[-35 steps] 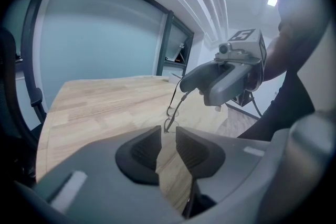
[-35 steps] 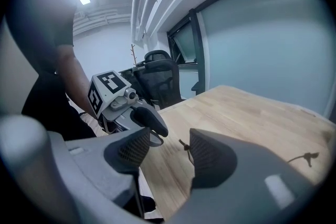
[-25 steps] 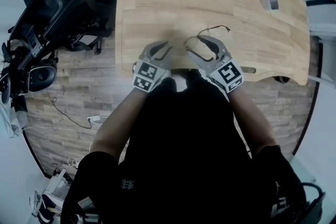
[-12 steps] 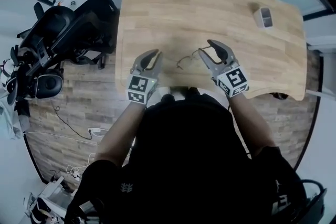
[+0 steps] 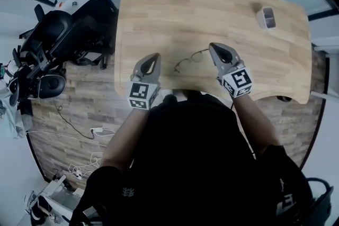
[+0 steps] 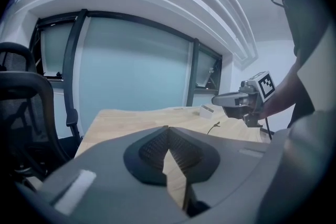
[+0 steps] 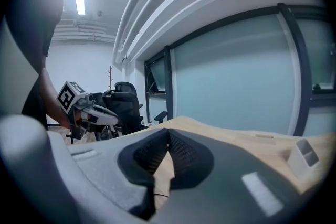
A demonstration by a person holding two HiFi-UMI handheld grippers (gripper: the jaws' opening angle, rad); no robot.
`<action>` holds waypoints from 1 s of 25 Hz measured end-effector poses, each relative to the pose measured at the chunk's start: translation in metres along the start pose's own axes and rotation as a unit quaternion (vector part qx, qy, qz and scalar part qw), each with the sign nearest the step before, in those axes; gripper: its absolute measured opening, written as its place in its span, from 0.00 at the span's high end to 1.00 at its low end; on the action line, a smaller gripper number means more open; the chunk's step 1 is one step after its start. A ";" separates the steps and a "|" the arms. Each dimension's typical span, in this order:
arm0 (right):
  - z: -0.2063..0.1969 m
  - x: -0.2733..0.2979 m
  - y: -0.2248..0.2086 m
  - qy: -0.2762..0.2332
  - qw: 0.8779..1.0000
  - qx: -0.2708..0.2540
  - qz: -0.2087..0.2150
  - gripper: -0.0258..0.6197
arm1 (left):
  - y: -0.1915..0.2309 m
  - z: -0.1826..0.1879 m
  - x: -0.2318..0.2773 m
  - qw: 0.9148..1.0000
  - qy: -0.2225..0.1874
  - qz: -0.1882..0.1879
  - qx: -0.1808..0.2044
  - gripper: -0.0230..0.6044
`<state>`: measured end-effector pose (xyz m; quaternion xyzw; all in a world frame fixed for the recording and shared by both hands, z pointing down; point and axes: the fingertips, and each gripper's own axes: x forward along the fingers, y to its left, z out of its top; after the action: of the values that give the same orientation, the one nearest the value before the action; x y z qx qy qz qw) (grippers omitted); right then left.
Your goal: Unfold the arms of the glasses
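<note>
Thin wire-framed glasses [image 5: 186, 61] lie on the wooden table [image 5: 175, 8] near its front edge, between my two grippers and touched by neither. My left gripper [image 5: 154, 55] hovers to their left. Its jaws have just been closing and now meet with nothing between them [image 6: 168, 129]. To the right of the glasses my right gripper [image 5: 213, 46] has also just been closing, and it is shut on nothing [image 7: 168, 131]. One thin end of the glasses [image 6: 214, 127] shows in the left gripper view, below the right gripper [image 6: 239, 102].
A small white container [image 5: 267, 17] stands at the table's far right. Off the table's left edge is a black office chair [image 5: 58, 34], with cables [image 5: 79, 124] on the wood floor. The person's dark-clothed body fills the near side.
Both grippers have moved apart, away from the glasses, and their jaws have gone from open to shut. The glasses now lie alone on the table between them.
</note>
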<state>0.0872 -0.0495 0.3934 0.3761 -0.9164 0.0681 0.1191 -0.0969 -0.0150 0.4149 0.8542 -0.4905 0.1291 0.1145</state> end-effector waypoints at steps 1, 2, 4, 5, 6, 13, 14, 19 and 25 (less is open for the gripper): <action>-0.003 0.000 -0.004 0.002 1.000 0.003 -0.004 0.96 | -0.003 0.000 0.001 1.000 -0.002 -0.002 0.004 0.95; -0.006 0.000 -0.007 0.005 1.000 0.006 -0.008 0.96 | -0.005 -0.001 0.002 1.000 -0.002 -0.004 0.008 0.95; -0.011 0.002 -0.014 0.006 1.000 0.013 -0.016 0.96 | -0.006 -0.007 0.005 1.000 0.003 -0.009 0.013 0.95; -0.012 0.002 -0.017 0.006 1.000 0.016 -0.019 0.96 | -0.006 -0.010 0.006 1.000 0.007 -0.011 0.012 0.95; -0.013 0.002 -0.019 0.007 1.000 0.018 -0.021 0.96 | -0.007 -0.013 0.008 1.000 0.012 -0.014 0.012 0.95; -0.009 0.000 -0.031 0.005 0.999 0.019 -0.028 0.96 | -0.010 -0.014 0.018 0.999 0.019 -0.022 0.022 0.95; -0.009 0.000 -0.032 0.005 0.999 0.019 -0.029 0.96 | -0.010 -0.012 0.020 0.999 0.018 -0.022 0.023 0.95; -0.006 0.002 -0.035 0.000 0.999 0.018 -0.031 0.96 | -0.012 -0.005 0.026 0.999 0.018 -0.024 0.038 0.95; -0.003 -0.002 -0.041 -0.004 0.999 0.020 -0.035 0.96 | -0.017 -0.001 0.031 0.999 0.016 -0.026 0.043 0.95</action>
<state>0.1177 -0.0765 0.3970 0.4106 -0.9015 0.0805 0.1107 -0.0675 -0.0310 0.4250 0.8688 -0.4599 0.1609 0.0885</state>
